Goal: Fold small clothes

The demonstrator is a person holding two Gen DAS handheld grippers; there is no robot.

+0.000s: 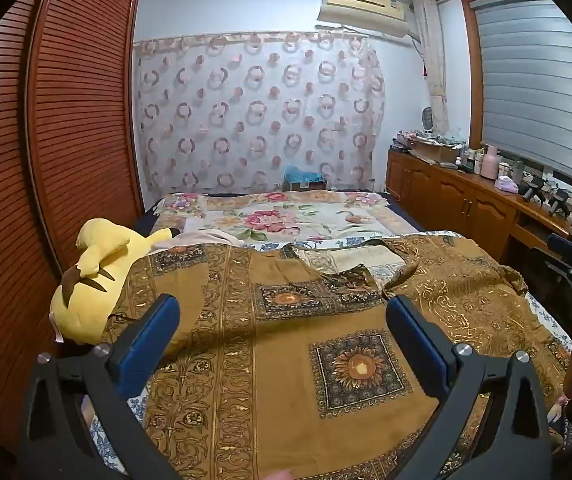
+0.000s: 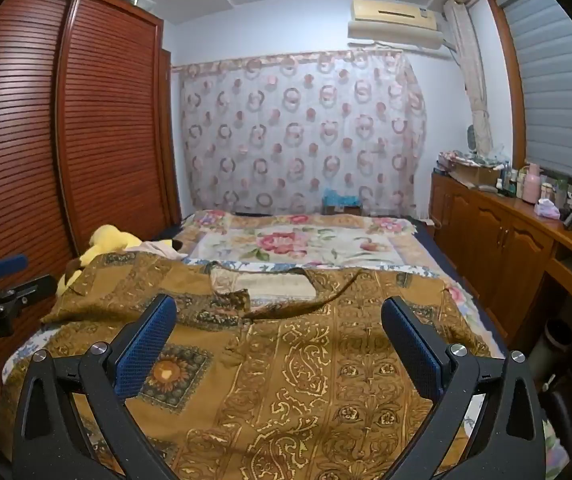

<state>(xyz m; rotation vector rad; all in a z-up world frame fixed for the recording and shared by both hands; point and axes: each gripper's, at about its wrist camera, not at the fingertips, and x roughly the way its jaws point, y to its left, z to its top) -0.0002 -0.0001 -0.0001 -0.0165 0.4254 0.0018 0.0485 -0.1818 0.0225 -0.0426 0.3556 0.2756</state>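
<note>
Left gripper (image 1: 282, 336): black arms with blue pads (image 1: 148, 344), spread to full width, nothing between them. It hovers above a brown patterned shirt (image 1: 286, 344), pointing slightly downward and apart from the cloth.

Right gripper (image 2: 278, 334): same build, blue pads (image 2: 142, 350) likewise spread wide, nothing gripped. It hangs over the same shirt (image 2: 306, 380), not in contact.

The shirt lies spread flat across the near end of the bed (image 1: 286, 220), directly beneath and ahead of both tongs. Its open neckline (image 2: 270, 288) sits beyond the right tongs' tips, just left of their centre line; from the left wrist view the neckline (image 1: 350, 264) lies ahead and toward the right pad. One sleeve runs out left of the left tongs, the other right of the right tongs.

A yellow plush toy (image 1: 98, 276) lies at the shirt's left edge, ahead-left of the left tongs, touching the sleeve.

Beyond the shirt: a floral bedspread (image 2: 306, 244). Left of both tongs: a louvred wooden wardrobe (image 1: 78, 112). Right: a wooden cabinet (image 2: 498, 240) carrying clutter.

Each gripper is visible at the frame edge of the other's view, hand on grip.
</note>
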